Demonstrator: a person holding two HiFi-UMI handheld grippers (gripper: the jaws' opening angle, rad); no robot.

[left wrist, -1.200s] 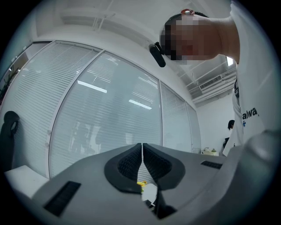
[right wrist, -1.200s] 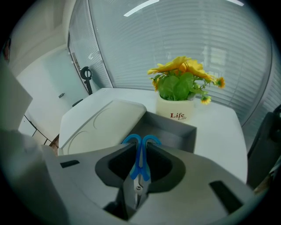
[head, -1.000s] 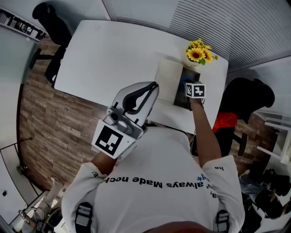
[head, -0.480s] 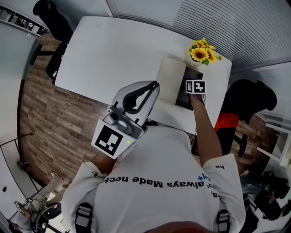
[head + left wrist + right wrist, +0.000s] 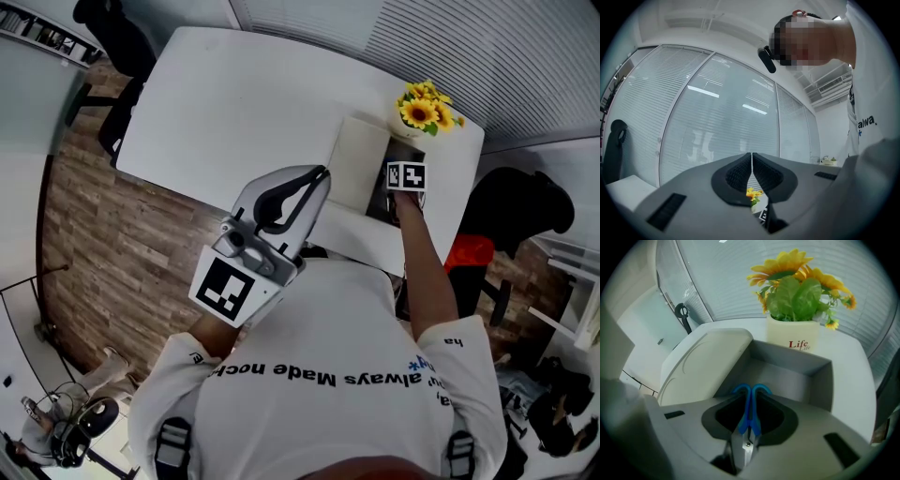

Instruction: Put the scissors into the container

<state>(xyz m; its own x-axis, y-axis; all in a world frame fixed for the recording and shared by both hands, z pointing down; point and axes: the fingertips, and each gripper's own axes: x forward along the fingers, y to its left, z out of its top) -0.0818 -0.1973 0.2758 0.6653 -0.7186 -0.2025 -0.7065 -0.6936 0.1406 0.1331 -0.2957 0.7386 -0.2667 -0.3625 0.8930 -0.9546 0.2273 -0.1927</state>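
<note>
Blue-handled scissors (image 5: 748,416) are pinched in the right gripper (image 5: 751,397), handles leading, aimed down into the grey container (image 5: 820,383) for dropping; flowerpot (image 5: 793,336) at its twelve o'clock; left gripper (image 5: 752,164) closed, empty, idle

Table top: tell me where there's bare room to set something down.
The table is bare from its left end across to the open lid. What shows of the container floor is bare too. The right end is crowded: lid, container and flower pot sit close together.
</note>
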